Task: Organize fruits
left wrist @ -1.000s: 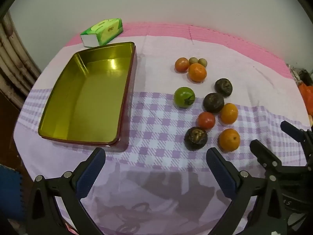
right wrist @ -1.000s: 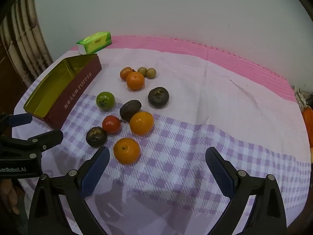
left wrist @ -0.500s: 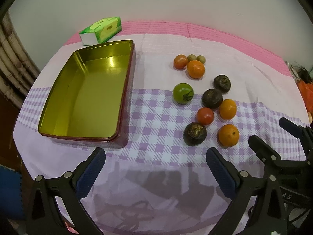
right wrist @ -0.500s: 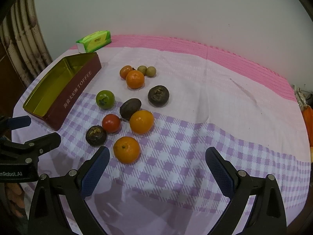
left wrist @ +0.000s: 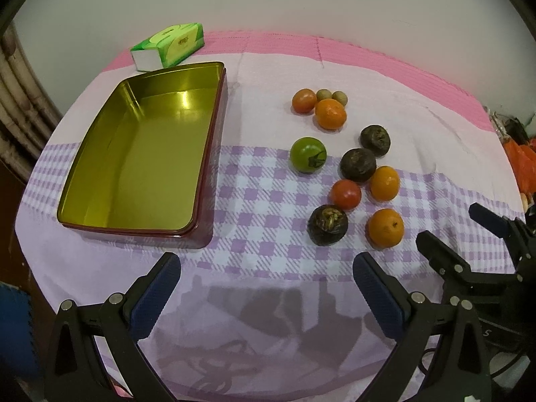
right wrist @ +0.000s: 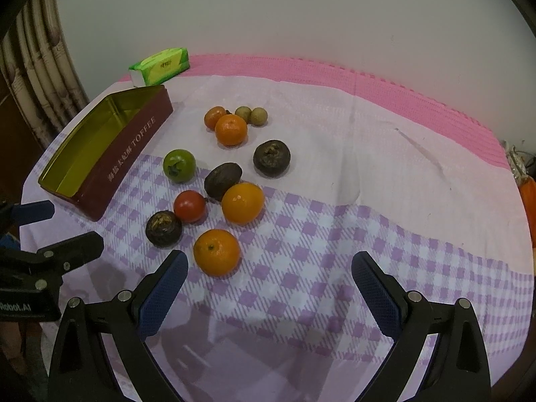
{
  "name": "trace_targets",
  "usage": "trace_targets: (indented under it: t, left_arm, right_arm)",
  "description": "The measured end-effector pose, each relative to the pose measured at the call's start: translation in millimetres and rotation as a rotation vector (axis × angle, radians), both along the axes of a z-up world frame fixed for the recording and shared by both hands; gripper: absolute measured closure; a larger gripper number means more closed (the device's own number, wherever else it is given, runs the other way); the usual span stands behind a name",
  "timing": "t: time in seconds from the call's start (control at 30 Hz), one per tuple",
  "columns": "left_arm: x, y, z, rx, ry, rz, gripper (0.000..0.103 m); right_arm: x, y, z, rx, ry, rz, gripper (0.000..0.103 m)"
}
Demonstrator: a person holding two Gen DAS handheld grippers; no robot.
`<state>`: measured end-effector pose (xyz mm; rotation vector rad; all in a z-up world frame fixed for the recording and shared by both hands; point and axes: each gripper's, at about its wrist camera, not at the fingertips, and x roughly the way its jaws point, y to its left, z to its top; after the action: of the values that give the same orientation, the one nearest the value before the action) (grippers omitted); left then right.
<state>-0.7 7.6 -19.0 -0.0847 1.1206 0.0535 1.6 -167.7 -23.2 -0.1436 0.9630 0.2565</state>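
Left gripper (left wrist: 266, 296): black frame, blue-padded fingers spread wide at the bottom of its own view, holding nothing, above the lilac checked tablecloth (left wrist: 261, 201).
Right gripper (right wrist: 269, 291): equally wide, empty; its left pad (right wrist: 164, 289) sits just below the nearest round orange (right wrist: 216, 252).
Fruit: dark wrinkled fruit (right wrist: 163, 228), red tomato (right wrist: 189, 206) and green tomato (right wrist: 179, 165) lie loose mid-frame.
Gold-lined maroon tin (left wrist: 140, 154): empty, left of centre.
Green tissue pack (left wrist: 167, 45): upper left.
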Motion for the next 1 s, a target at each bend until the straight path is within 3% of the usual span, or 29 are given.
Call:
trace_targets:
  t: [1.0]
  left_arm:
    - [1.0,0.3,-4.1,0.023,0.008,0.014,0.001]
  right_arm:
    - [-2.4,5.6,-5.9,0.001,0.03,0.014,0.005]
